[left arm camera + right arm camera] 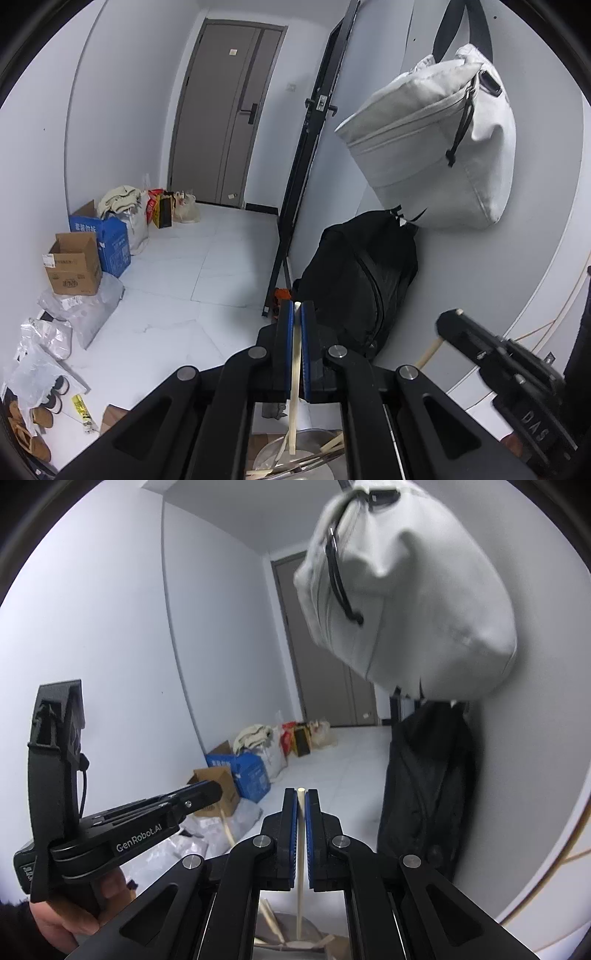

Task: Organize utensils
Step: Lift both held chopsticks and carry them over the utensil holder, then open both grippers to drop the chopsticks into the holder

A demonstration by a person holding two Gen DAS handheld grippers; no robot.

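Each gripper pinches one chopstick above the metal bowl [310,458]: left gripper [296,308], right gripper [301,794]. Carry both level, grips firm, no swinging.

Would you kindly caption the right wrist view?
Right hand-held gripper shut on a chopstick above a metal bowl.

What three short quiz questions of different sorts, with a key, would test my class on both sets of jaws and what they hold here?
1. True or false: the left gripper has its jaws shut on a pale wooden chopstick.
2. What hangs on the wall above the black backpack? A) grey canvas bag B) red coat C) mirror
3. Fill in: the right gripper holds a thin cream ____.

Key: 1 true; 2 A; 3 chopstick.
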